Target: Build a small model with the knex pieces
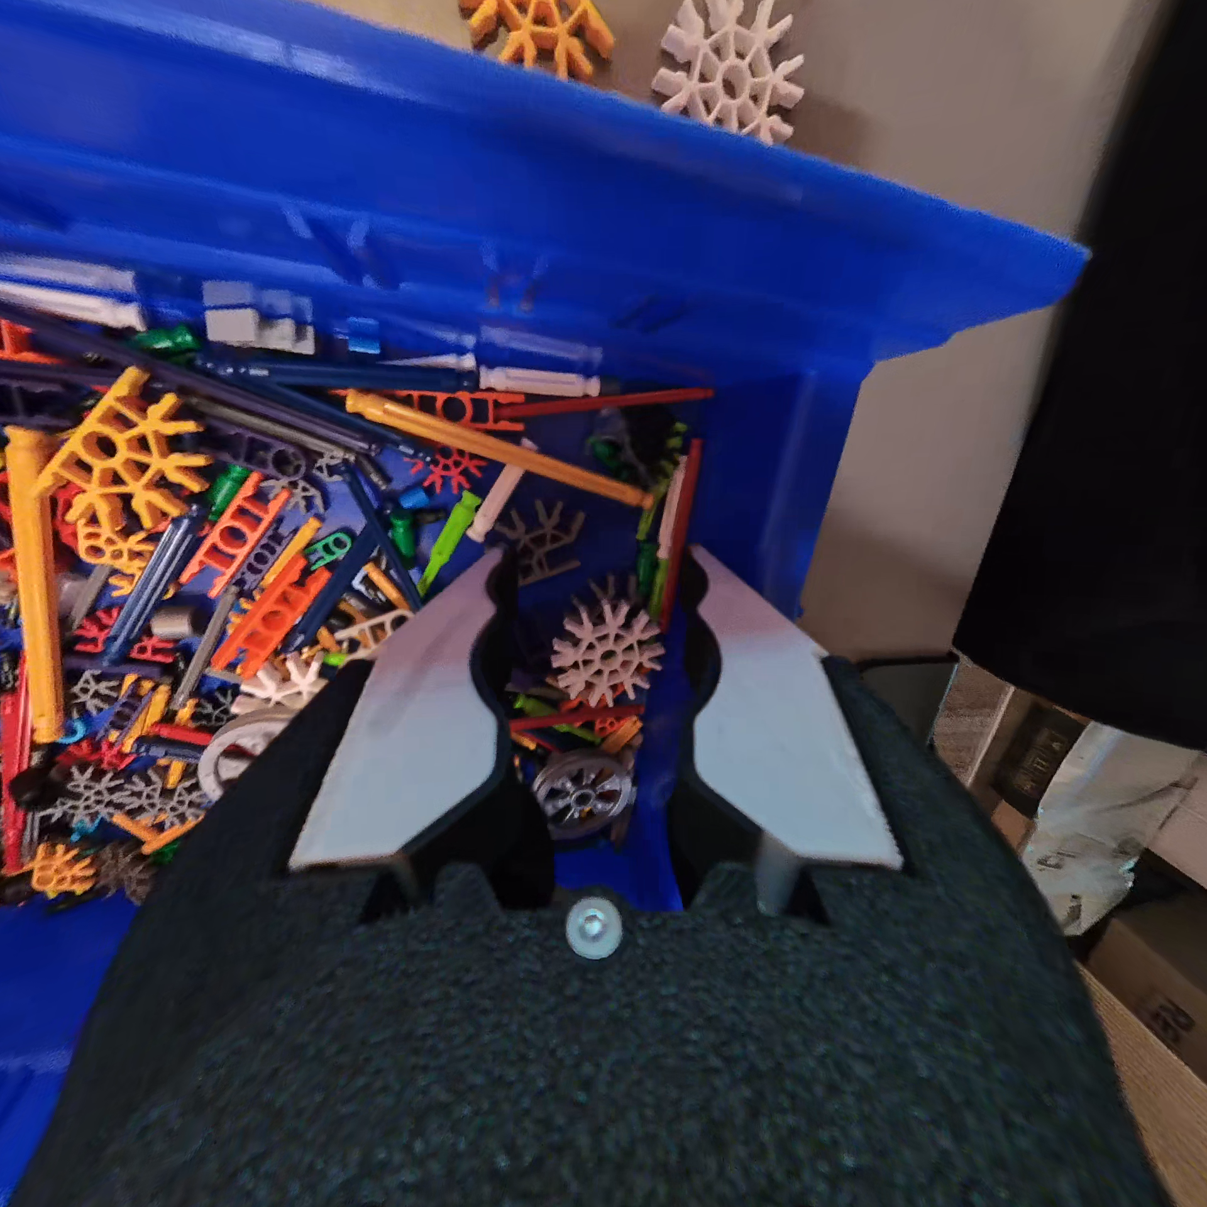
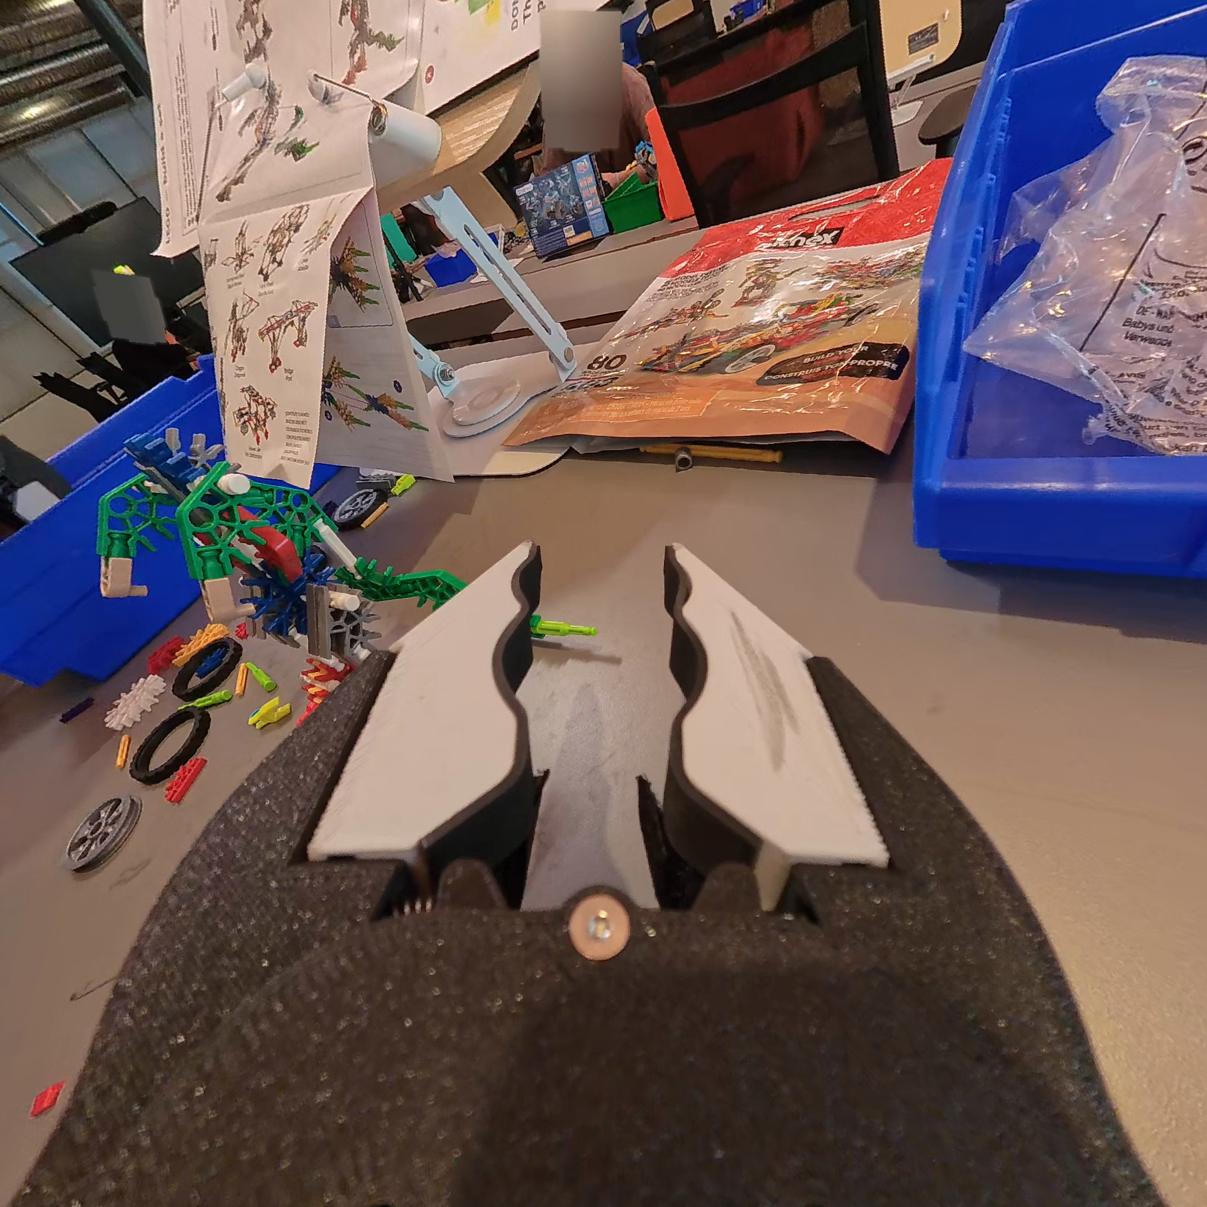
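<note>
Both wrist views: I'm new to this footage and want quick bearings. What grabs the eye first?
In the left wrist view, the open left gripper hangs over a blue bin heaped with colourful construction pieces, a white snowflake connector between its fingers. In the right wrist view, the open right gripper hovers over the grey table, with a green-and-blue built model to its left.

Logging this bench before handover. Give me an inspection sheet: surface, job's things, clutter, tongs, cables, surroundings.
Surface: grey table, scuffed.
Job's things: blue bin full of building-toy pieces; green-blue toy model on the table.
Clutter: loose tyres, grey wheel, lime rod, toy packaging bag.
Tongs: left tongs open over a white snowflake connector; right tongs open, empty, above the table.
Cables: nothing seen.
Surroundings: instruction sheet hanging on a stand; second blue bin holding a clear plastic bag.
</note>
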A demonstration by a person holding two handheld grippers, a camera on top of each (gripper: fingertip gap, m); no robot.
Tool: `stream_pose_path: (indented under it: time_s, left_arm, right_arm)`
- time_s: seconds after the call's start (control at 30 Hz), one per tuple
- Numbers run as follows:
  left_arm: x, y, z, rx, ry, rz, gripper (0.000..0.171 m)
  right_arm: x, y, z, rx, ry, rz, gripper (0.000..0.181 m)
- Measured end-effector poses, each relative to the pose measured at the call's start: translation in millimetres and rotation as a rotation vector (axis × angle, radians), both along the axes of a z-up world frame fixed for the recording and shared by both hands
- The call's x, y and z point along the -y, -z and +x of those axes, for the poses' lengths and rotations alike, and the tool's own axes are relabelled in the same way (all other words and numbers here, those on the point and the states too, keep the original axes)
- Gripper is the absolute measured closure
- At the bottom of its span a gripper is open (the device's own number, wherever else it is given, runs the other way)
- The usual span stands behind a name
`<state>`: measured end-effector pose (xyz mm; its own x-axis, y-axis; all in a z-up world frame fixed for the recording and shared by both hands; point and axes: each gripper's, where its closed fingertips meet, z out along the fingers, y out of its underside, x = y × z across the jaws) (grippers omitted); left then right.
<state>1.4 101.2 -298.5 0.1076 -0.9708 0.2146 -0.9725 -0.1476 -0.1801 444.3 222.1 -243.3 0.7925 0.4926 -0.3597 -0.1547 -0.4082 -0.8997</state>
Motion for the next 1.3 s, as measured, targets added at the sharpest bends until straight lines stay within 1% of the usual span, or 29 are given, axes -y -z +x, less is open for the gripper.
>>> stream_pose_path:
  time_s: [0.23,0.4,0.5,0.63,0.7,0.87,0.97,1.07,1.1,1.2,1.3]
  left_arm:
    - [-4,2,6,0.016,-0.021,0.045,0.118]
    - [-9,7,7,0.008,-0.016,0.113,0.114]
    - [-14,11,3,-0.016,-0.028,0.154,0.105]
    - [-19,15,3,-0.025,-0.024,0.218,0.1]
    - [-21,15,3,-0.024,-0.042,0.226,0.096]
    - [-32,16,-1,-0.034,-0.078,0.265,0.076]
    - [-37,15,-4,-0.035,-0.103,0.263,0.075]
    - [-30,11,3,0.012,-0.144,0.171,0.065]
    - [-30,11,4,0.011,-0.148,0.162,0.063]
    - [-33,14,3,-0.016,-0.128,0.175,0.058]
    - [-34,18,4,-0.04,-0.097,0.214,0.057]
  right_arm:
    - [0,0,0,-0.001,0.001,0.002,0.144]
    - [0,-1,0,-0.002,0.001,0.003,0.144]
    - [0,-1,0,-0.003,0.001,0.005,0.144]
    - [0,-1,0,-0.004,0.0,0.006,0.144]
    - [0,-1,0,-0.004,0.001,0.007,0.144]
    - [0,-1,0,-0.006,0.001,0.008,0.144]
    - [1,-1,0,-0.007,0.001,0.008,0.144]
    - [1,-1,0,-0.008,0.001,0.008,0.144]
    - [1,-2,0,-0.008,0.001,0.008,0.144]
    - [1,-2,1,-0.009,0.002,0.01,0.144]
    - [1,-2,1,-0.01,0.002,0.011,0.144]
